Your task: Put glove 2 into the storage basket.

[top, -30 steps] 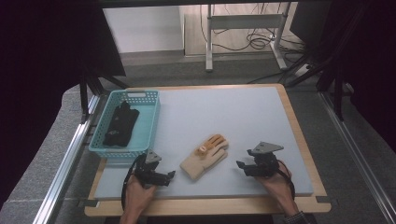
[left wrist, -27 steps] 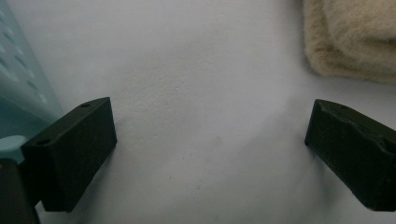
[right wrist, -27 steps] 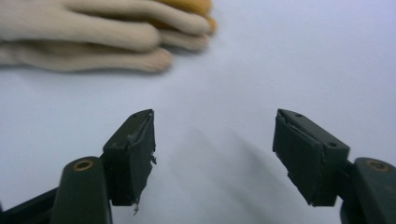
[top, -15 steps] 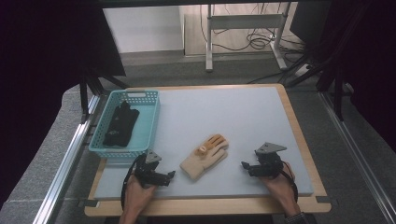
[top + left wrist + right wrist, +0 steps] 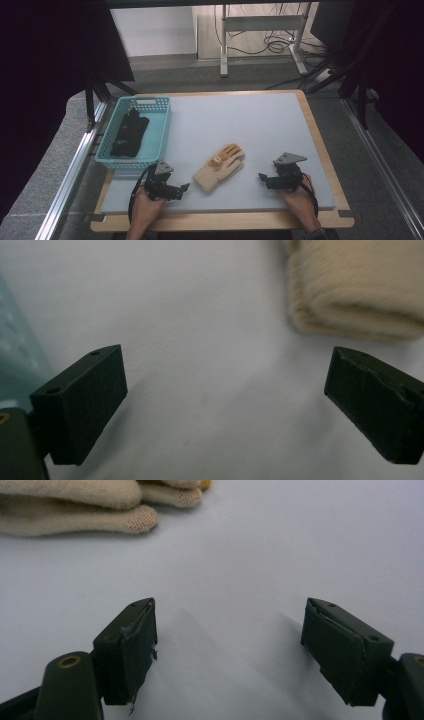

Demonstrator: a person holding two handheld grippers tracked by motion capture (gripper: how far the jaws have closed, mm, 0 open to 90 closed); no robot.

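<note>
At the far left, a blue basket (image 5: 134,134) sits on the table (image 5: 260,125) and holds a dark glove (image 5: 129,132). It lies just beyond the left gripper (image 5: 181,188).

The left gripper rests low over the mat at the near edge, held by the left hand (image 5: 145,210). Its jaws are spread wide with bare mat between them. In the left gripper view, the cuff end of the cream glove (image 5: 355,287) lies just ahead of the right-hand jaw, apart from it; the basket wall (image 5: 15,355) shows beside the left-hand jaw.

The cream glove (image 5: 219,167) lies flat between the two grippers, its fingers pointing away from the person.

The right gripper (image 5: 264,178), held by the right hand (image 5: 298,197), is also spread wide and grips nothing. In the right gripper view, the glove's fingertips (image 5: 142,515) lie ahead of the left-hand jaw, near but not touching.
</note>
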